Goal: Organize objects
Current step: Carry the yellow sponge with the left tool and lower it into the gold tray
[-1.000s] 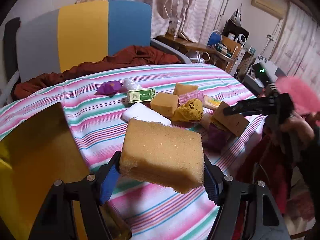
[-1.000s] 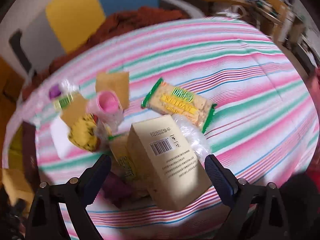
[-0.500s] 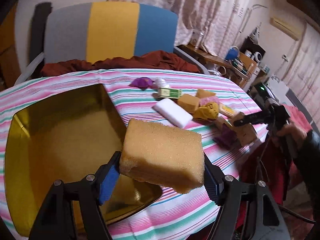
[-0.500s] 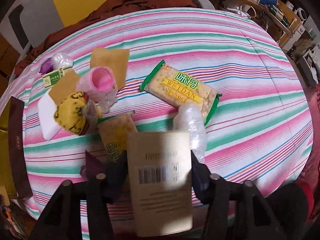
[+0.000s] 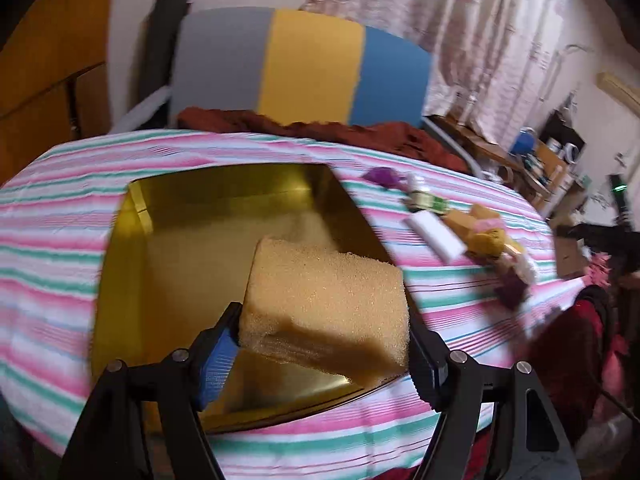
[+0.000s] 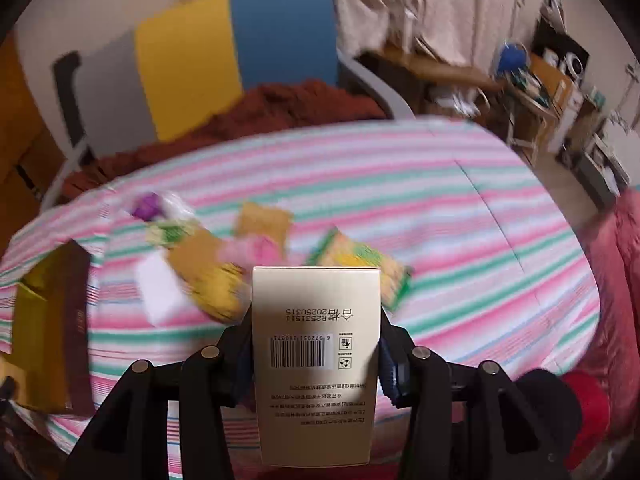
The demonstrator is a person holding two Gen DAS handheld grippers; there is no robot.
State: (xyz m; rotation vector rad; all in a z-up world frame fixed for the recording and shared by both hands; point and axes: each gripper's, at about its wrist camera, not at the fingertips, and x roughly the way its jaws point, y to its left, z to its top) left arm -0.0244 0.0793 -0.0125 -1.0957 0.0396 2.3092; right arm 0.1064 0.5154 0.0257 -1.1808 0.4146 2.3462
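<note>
Left claw (image 5: 324,354) gripping sponge (image 5: 326,306) above gold tray (image 5: 132,248), right claw (image 6: 316,354) clamped on box (image 6: 316,360) over striped worktop (image 6: 460,240)

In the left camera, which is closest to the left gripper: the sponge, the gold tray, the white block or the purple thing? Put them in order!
1. Sponge, held in the left gripper.
2. Gold tray, just beneath and ahead.
3. White block, off to the right.
4. Purple thing, farthest back, right.
</note>
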